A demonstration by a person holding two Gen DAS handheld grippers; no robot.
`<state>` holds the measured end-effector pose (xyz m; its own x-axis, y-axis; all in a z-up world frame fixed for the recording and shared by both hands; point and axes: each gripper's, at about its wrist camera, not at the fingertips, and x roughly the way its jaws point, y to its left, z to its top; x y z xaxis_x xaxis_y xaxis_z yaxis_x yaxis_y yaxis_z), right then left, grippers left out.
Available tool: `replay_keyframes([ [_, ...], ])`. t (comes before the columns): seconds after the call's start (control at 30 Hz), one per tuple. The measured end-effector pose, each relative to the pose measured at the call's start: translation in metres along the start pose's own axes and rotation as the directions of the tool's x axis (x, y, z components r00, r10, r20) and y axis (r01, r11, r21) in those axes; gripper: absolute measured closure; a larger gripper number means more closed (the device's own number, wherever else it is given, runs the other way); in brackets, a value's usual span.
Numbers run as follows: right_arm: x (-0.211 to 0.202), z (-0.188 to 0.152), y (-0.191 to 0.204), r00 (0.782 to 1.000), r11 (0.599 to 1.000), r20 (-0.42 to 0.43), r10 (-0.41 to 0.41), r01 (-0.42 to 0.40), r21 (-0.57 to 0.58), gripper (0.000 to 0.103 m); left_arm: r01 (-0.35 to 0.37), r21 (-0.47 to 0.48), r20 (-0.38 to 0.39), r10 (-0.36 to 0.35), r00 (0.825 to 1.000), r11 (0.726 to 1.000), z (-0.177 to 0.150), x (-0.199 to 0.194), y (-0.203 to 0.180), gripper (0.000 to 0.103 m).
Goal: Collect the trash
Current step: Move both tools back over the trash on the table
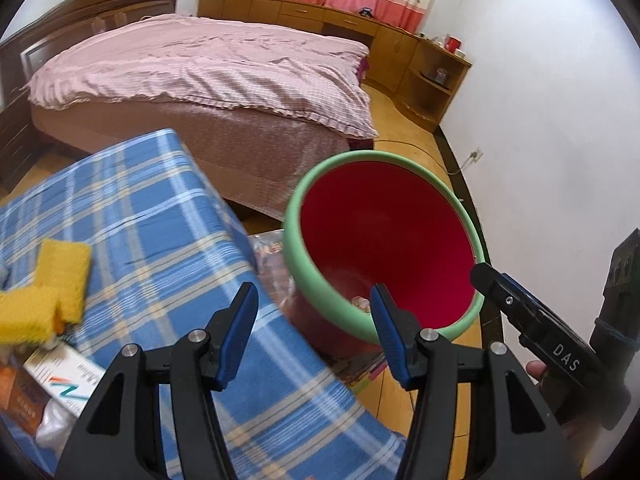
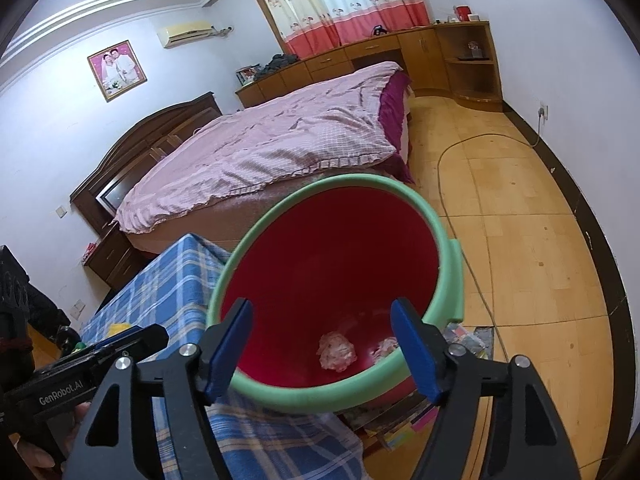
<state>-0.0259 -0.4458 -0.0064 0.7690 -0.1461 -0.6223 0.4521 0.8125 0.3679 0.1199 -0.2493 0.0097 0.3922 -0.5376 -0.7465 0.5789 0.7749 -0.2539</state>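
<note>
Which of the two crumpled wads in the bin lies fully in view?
The left wad, whole on the red bin floor; the right wad is partly hidden behind the right claw.

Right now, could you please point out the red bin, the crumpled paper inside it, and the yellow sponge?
red bin (image 2: 450,280): right wrist view, on its green rim.
crumpled paper (image 2: 337,351): right wrist view, middle of the wad on the bin's bottom.
yellow sponge (image 1: 64,276): left wrist view, its top face.

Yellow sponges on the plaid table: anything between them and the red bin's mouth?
Nothing visible blocks it. The yellow sponges lie on the plaid table, the red bin stands beside the table edge, mouth open, with crumpled paper at the bottom. Both the left hand-held gripper and the right hand-held gripper are open and empty.
</note>
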Motion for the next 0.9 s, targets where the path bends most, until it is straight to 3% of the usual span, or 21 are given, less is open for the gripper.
replay_keyframes([
  [0.27, -0.008, -0.013, 0.028, 0.999, 0.999, -0.018, 0.039, -0.039, -0.035, 0.026, -0.074, -0.057, 0.049, 0.077, 0.996, 0.996, -0.010, -0.038, 0.029, 0.045],
  [0.43, -0.013, -0.018, 0.045, 0.997, 0.996, -0.030, 0.067, -0.068, -0.050, 0.026, -0.138, -0.140, 0.062, 0.148, 0.987, 0.980, -0.020, -0.062, 0.063, 0.045],
  [0.67, -0.018, -0.030, 0.073, 0.992, 0.990, -0.053, 0.111, -0.115, -0.087, 0.024, -0.243, -0.232, 0.078, 0.267, 0.960, 0.942, -0.036, -0.098, 0.109, 0.045],
  [0.9, -0.022, -0.044, 0.105, 0.985, 0.976, -0.074, 0.158, -0.167, -0.140, 0.023, -0.337, -0.253, 0.059, 0.363, 0.930, 0.907, -0.055, -0.125, 0.144, 0.045],
])
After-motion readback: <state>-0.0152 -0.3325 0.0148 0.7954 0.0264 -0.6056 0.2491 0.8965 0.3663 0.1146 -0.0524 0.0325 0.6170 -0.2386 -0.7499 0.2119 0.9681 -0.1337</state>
